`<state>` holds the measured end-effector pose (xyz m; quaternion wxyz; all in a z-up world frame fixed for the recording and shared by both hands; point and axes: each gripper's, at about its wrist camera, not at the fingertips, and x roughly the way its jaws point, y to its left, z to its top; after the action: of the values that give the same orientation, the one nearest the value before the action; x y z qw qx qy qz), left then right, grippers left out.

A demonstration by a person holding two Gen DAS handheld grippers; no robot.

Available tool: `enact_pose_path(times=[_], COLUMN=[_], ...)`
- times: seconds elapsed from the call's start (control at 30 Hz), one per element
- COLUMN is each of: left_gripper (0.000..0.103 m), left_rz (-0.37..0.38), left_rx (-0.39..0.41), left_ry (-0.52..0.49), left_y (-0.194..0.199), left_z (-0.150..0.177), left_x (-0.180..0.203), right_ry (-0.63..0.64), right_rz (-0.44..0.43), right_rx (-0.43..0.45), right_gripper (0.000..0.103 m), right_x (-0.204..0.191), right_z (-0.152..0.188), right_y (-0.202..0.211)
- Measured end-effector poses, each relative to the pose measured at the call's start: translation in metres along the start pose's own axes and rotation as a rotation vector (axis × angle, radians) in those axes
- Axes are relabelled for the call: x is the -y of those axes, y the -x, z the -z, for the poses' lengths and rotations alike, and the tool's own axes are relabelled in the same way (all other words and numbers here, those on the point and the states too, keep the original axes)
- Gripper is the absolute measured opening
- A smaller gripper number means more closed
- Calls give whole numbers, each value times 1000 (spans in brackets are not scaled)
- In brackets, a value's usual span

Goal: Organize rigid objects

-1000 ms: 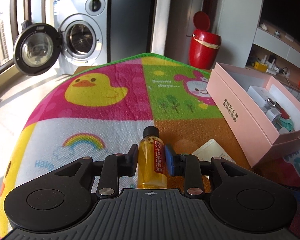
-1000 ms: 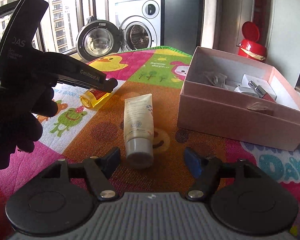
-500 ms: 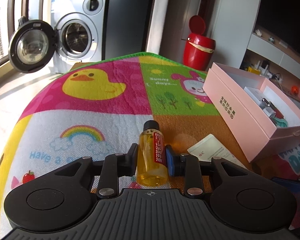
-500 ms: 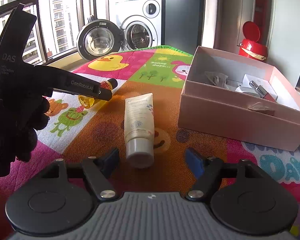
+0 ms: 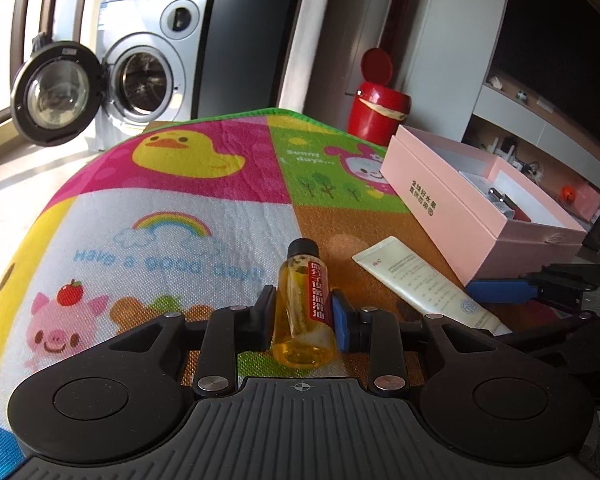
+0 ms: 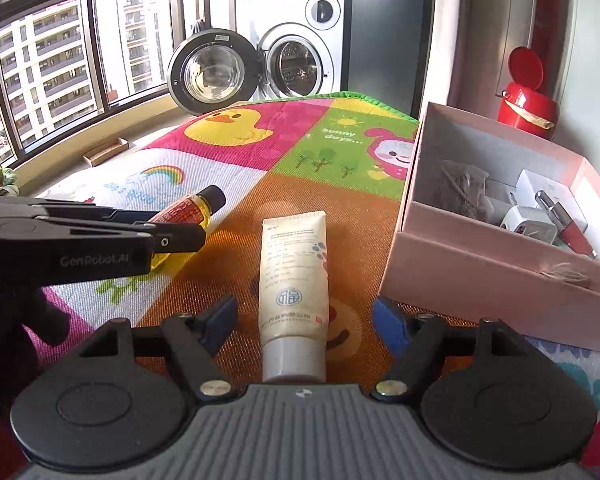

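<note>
Nearest to me in the left wrist view, my left claw (image 5: 303,316) is clamped on a small clear bottle of yellow oil with a black cap and red label (image 5: 304,312); both pads press its sides, and its cap points away from me. In the right wrist view, my right claw (image 6: 304,320) stands wide, its blue pads clear on either side of a cream plastic squeeze tube with a white cap (image 6: 293,280). The tube lies flat on the colourful cartoon-print play mat (image 6: 340,184), cap end towards me, touching neither pad. To its left in that view, a gloved hand (image 6: 8,332) holds the left claw with the bottle lifted above the mat. Just right of the tube, near the mat's right edge, sits an open pink cardboard box (image 6: 492,276) holding a white charger plug (image 6: 528,222), a red and silver lipstick-like tube (image 6: 564,220) and other small items I cannot make out. Beyond the mat's far edge stand a silver front-loading washing machine with its round door open (image 6: 296,60) and a red bin with its lid up (image 6: 526,96).
</note>
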<state>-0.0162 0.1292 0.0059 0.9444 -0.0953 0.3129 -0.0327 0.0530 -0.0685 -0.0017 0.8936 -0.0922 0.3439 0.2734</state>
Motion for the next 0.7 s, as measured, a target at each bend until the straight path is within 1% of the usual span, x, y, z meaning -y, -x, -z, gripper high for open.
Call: enact_pose_path(times=[0.03,0.07,0.1,0.13,0.17,0.2,0.27,0.33,0.5,0.6,0.7], left_gripper=[33,33,33,33,33,33,32,32,32,32,32], left_rz=[4,7,10,12,13,12,4,6,94,191,271], left_rx=[1,2,3,4,3,4,5,5,-36,-50,-6], left_ry=[2,2,3,5,7,6,-4,-18,-104,-145,-183], left_y=[3,4,5,5,5,5,6,10,35,54,70], left_z=[2,2,3,3,2,2,3,6,27,37,29], left_x=[0,0,0,0,0,0,3,7,33,56,79], right_ry=[-2,3,14,29,39,46,50,52,35,31,42], right_rz=[-2,-1,-8,-21,-28,-35,-46,-48,-64,-48,2], right_rx=[-1,-1,-1,-6,-12,-21,-34,-48,-24,28,113], right_gripper=[72,63,57,44,36,34,26,25,23,23,22], right_x=[-1,-3,-5,-8,-11,-13,-13,-11,4,16,26], right_z=[-3,-5,-7,-9,-9,-9,-6,0,19,25,26], right_y=[-3,-4,-4,-3,-2,1,7,19,73,116,161])
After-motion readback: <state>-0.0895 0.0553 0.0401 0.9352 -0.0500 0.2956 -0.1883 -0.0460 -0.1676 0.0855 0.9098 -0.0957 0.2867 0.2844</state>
